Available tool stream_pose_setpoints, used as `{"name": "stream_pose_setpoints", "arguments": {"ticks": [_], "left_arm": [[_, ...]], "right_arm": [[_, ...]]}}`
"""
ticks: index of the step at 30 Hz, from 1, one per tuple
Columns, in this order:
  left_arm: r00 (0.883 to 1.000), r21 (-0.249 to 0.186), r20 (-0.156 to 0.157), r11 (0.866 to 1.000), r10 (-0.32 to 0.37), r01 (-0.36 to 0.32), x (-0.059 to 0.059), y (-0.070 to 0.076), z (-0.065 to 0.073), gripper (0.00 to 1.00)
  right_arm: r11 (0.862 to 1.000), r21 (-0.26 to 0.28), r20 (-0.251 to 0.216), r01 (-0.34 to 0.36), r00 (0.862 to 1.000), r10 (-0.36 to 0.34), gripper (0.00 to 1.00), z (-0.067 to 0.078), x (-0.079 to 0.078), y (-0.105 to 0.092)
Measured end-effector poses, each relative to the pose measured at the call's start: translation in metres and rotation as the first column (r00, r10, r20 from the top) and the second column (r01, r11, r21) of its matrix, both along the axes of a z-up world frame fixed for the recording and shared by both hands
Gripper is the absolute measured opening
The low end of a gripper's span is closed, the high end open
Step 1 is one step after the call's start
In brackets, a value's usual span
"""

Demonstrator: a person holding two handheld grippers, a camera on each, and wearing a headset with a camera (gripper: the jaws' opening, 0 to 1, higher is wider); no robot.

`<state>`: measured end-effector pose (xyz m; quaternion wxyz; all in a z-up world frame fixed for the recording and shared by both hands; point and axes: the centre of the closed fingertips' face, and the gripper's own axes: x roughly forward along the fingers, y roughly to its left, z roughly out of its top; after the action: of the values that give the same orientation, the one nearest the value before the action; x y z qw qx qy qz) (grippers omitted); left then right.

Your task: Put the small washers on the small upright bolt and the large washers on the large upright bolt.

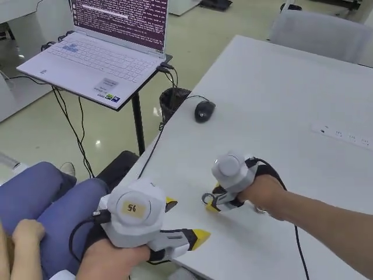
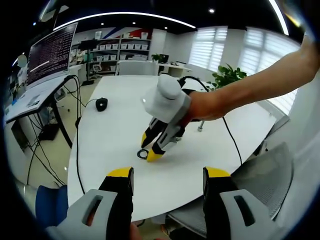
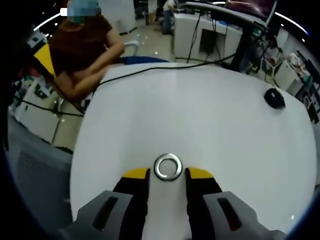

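Right gripper [image 3: 168, 174] low over white table [image 3: 200, 115], jaw tips flanking washer [image 3: 168, 167] — whether clamped, cannot tell; left gripper [image 2: 168, 173] jaws wide apart.

Black mouse [image 1: 204, 109] near left edge of table [image 1: 274, 81], cable [image 1: 152, 149] trailing off edge. Open laptop [image 1: 99, 58] on stand [image 1: 138, 125] beside table. Power strip [image 1: 344, 135] on table, well apart from mouse.

l gripper [image 2: 169, 172] jaws wide apart; r gripper [image 3: 167, 174] jaws narrow.
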<state>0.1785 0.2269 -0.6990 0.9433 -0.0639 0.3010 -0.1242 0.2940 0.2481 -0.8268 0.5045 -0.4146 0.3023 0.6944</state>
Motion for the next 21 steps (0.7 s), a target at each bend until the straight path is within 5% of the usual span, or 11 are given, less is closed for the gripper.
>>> {"name": "stream_pose_setpoints", "arguments": {"ticks": [6,21], "left_arm": [[1.000,0.000,0.004,1.000,-0.004,0.004,0.003,0.001,0.001,0.55],[1.000,0.003,0.005,1.000,0.006,-0.006,0.002,0.005,0.001,0.55]], "right_arm": [[0.996,-0.008,0.002,-0.089,0.996,0.089,0.29,0.000,-0.004,0.002],[0.996,-0.035,0.007,-0.076,0.997,0.077,0.23,0.002,-0.009,-0.012]]}}
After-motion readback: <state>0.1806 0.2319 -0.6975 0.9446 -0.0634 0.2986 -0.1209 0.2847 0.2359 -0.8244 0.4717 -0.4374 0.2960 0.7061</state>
